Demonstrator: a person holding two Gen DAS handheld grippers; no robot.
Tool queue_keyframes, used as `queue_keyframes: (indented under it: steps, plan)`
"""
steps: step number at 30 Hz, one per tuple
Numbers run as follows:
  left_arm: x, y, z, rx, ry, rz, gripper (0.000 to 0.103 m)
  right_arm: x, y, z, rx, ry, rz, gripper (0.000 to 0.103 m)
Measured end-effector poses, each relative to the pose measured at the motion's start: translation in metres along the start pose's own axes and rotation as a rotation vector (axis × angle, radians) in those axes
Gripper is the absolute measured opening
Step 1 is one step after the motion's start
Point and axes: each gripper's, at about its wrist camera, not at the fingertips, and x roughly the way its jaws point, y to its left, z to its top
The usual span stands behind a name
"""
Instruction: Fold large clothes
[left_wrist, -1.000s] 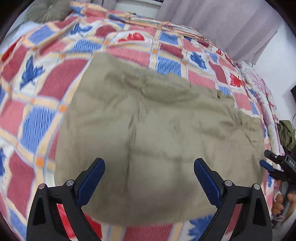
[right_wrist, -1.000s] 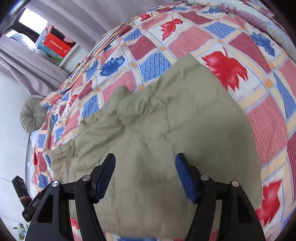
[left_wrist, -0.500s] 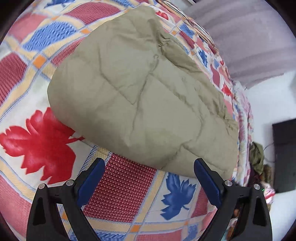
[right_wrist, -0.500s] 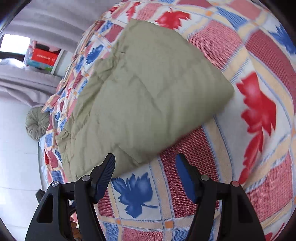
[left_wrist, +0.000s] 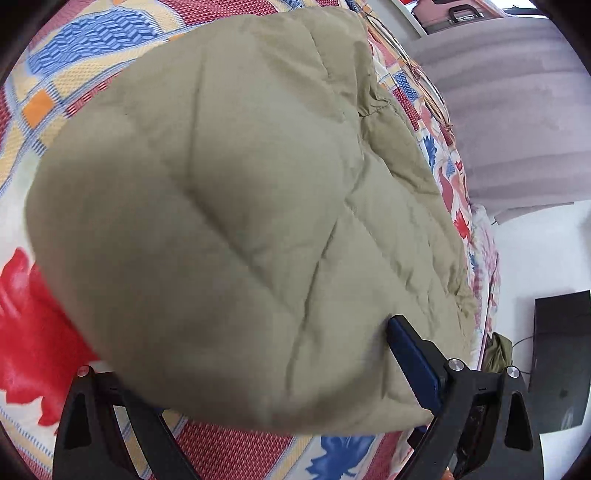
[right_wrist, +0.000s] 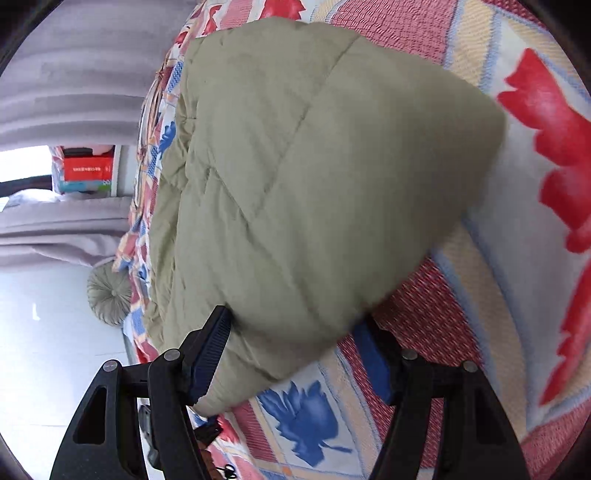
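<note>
Left claw (left_wrist: 255, 369): spread wide, straddling the near edge of the olive garment (left_wrist: 236, 229). Right finger's blue pad (left_wrist: 413, 362) up against the fabric's hem; left finger mostly hidden under the cloth. Not clamped, fabric just bulging between the fingers.

Right claw (right_wrist: 295, 354): also wide open, at the near corner of the same garment (right_wrist: 303, 177). Left pad (right_wrist: 210, 354) touching the fabric edge; right pad (right_wrist: 373, 365) partly tucked under the overhanging fold, sitting over the bedspread. No pinch visible on either side.

Garment: lying crumpled in a thick folded bundle on the patterned bedspread (left_wrist: 29, 332), red and blue leaf print, checkered. Creases running diagonally across the top layer. Near edge slightly blurred in both views.

Background: grey curtain (left_wrist: 517, 110) behind the bed, round tufted cushion (right_wrist: 107, 291) at the far end, red box (right_wrist: 86, 168) on a shelf, dark cabinet (left_wrist: 561, 362) by the wall.
</note>
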Motion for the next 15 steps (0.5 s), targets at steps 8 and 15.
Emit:
queue_keyframes:
  steps: [8, 15]
  plan:
    - [0.028, 0.000, 0.020, -0.040, -0.019, 0.045, 0.091, 0.041, -0.003, 0.017, 0.074, 0.026, 0.060, 0.072]
    - [0.014, -0.039, 0.024, 0.154, -0.023, 0.070, 0.023, 0.048, -0.001, 0.019, 0.125, 0.038, 0.081, 0.046]
